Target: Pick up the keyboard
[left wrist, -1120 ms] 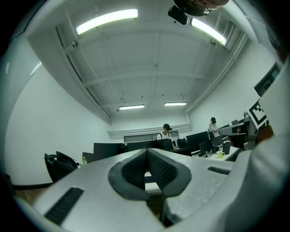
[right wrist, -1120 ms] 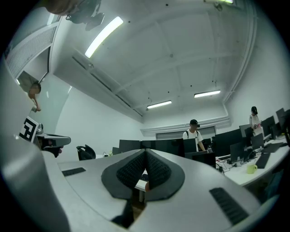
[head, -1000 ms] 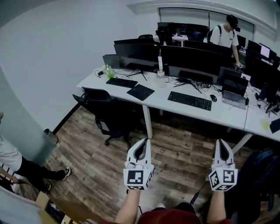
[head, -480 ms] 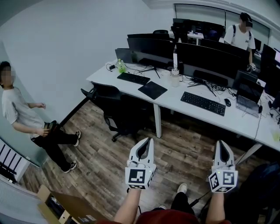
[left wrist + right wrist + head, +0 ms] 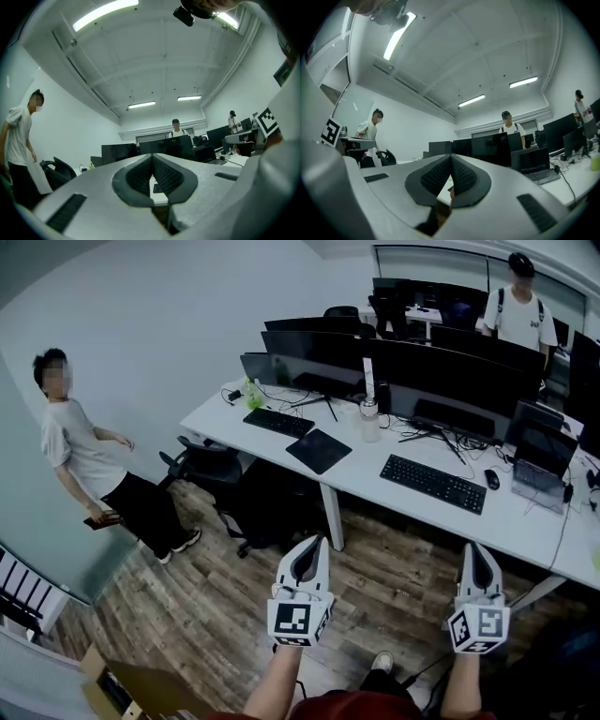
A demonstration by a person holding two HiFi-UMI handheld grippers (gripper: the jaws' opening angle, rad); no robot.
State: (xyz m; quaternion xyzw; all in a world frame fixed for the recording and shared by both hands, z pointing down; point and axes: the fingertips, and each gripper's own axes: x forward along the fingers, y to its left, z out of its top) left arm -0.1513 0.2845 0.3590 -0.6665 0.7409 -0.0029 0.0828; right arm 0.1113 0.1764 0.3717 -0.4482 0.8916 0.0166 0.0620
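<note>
Two black keyboards lie on the long white desk (image 5: pixel 412 507): one keyboard (image 5: pixel 433 483) right of centre, another keyboard (image 5: pixel 277 422) further left near a dark pad (image 5: pixel 319 450). My left gripper (image 5: pixel 309 549) and right gripper (image 5: pixel 475 551) are held side by side over the wooden floor, well short of the desk, both shut with nothing between the jaws. In the left gripper view the closed left gripper (image 5: pixel 152 159) points level at the desk and monitors. The right gripper (image 5: pixel 451 161) in its own view is closed too, facing the monitors.
A row of dark monitors (image 5: pixel 441 371) lines the desk, with a laptop (image 5: pixel 542 460), mouse (image 5: pixel 493 479) and bottle (image 5: pixel 369 418). A black office chair (image 5: pixel 211 470) stands left of the desk leg. One person (image 5: pixel 89 465) stands at the left wall, another person (image 5: pixel 521 310) behind the desks.
I have moved forward toward the desk; it looks nearer and the view has swung. The person at the left has come into view and stood up. Both grippers stay shut.
</note>
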